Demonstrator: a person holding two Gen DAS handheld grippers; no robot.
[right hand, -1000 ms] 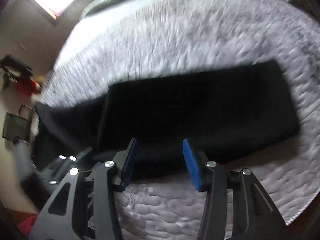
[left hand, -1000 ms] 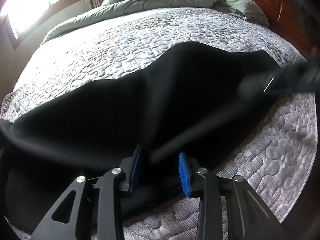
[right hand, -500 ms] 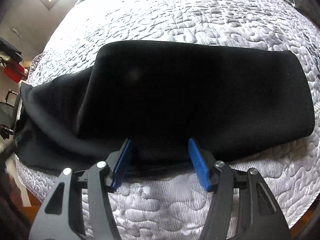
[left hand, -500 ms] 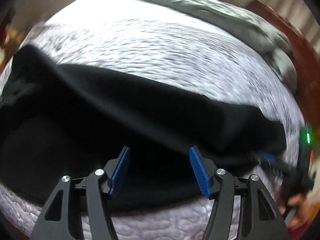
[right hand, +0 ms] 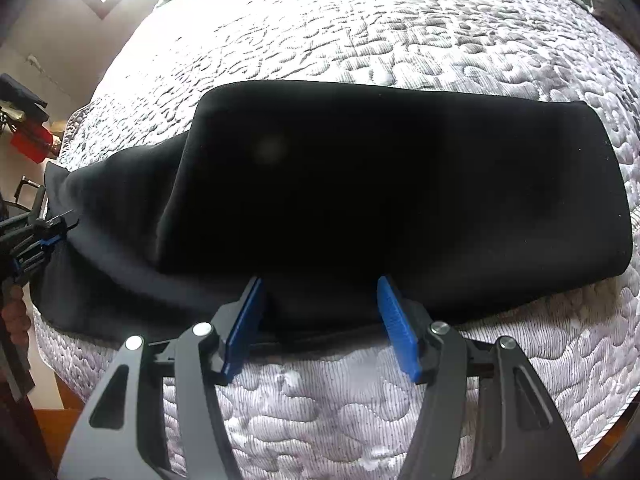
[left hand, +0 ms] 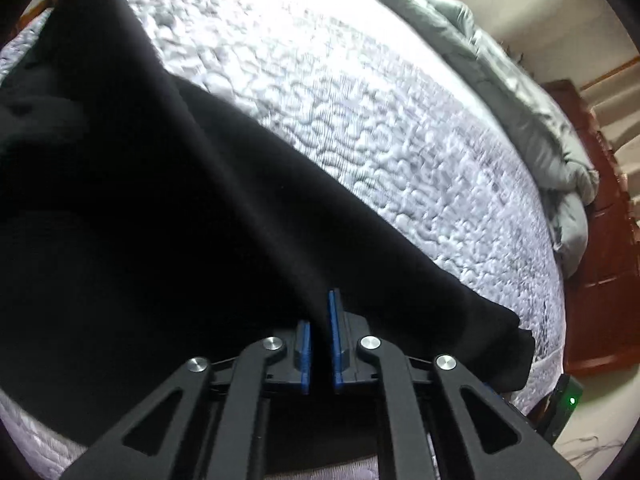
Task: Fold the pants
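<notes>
While the black pants (right hand: 380,192) lie folded over on the quilted bedspread (right hand: 360,28), they look thick and matte. Left gripper (left hand: 320,336) pinches their edge; right gripper (right hand: 320,320) stays spread, straddling the hem.

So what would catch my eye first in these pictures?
The black pants, lying long and partly folded across a pale quilted bed. Next, the bright blue jaws: the left gripper pinches a fold of the cloth, and the right gripper stands open at the pants' near edge.
</notes>
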